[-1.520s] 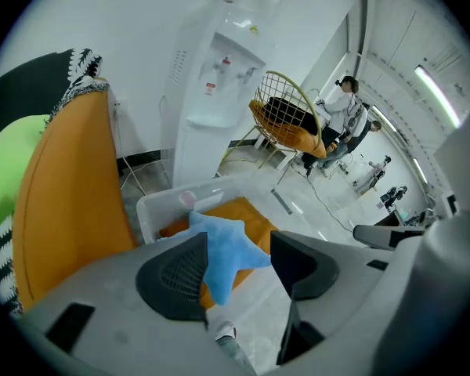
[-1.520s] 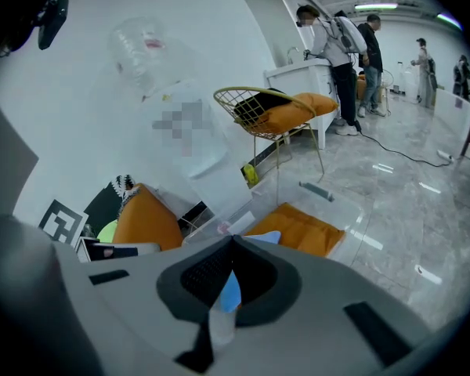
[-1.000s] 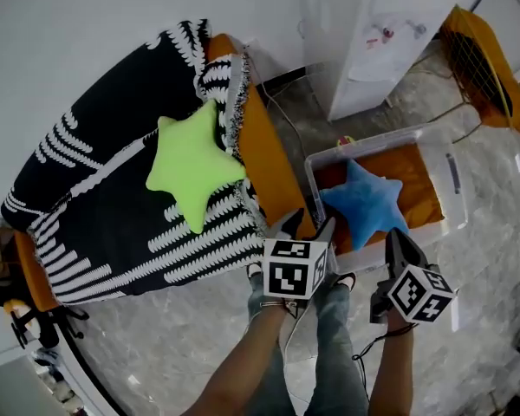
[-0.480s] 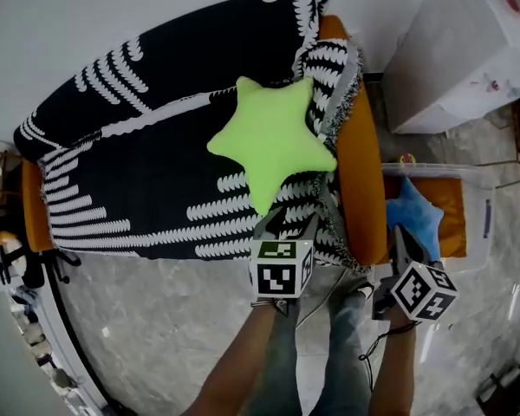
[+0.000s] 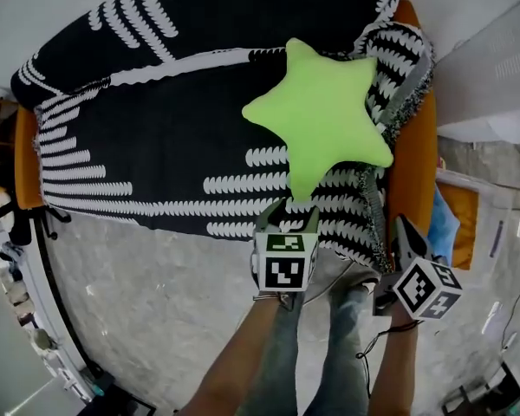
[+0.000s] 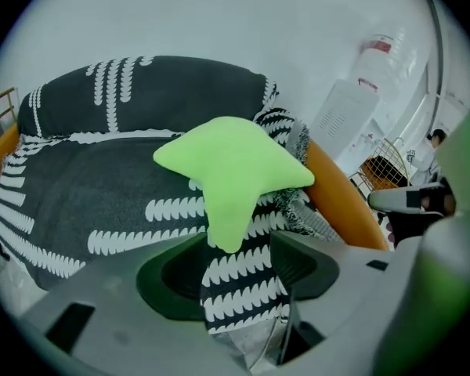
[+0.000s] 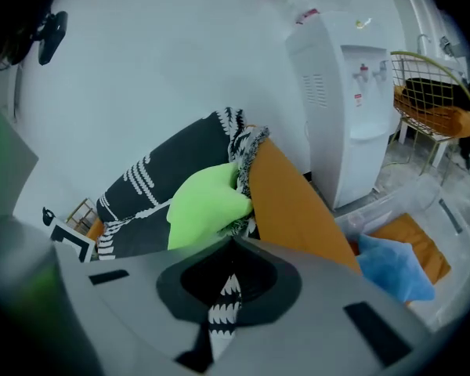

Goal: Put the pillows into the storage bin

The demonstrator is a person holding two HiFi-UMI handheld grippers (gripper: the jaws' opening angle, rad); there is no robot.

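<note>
Jaws of the left gripper (image 6: 235,245) stand apart with nothing between them but a view of the patterned blanket (image 6: 86,178); the lowest tip of the green star pillow (image 6: 231,171) lies just ahead of the gap, not touching either jaw; the right gripper (image 7: 231,241) has its jaws closed to a point on nothing, only a thin slit of blanket showing lower down.

From the head view both grippers hang off the sofa's front edge, above the marbled floor (image 5: 156,302), the left gripper (image 5: 288,206) facing the seat, the right gripper (image 5: 405,225) near the orange armrest (image 5: 412,172); open blanket spreads wide to the left of the pillow, while the armrest and fringed blanket edge close in on its right.

Lying flat on the seat, the green star pillow (image 5: 325,120) has five soft, rounded arms and no clear long axis; one arm points at the left gripper, another reaches towards the armrest; its cloth looks smooth and plush.

Beyond the armrest sits the clear plastic storage bin (image 7: 392,210); the blue star pillow (image 7: 395,269) lies inside it.
</note>
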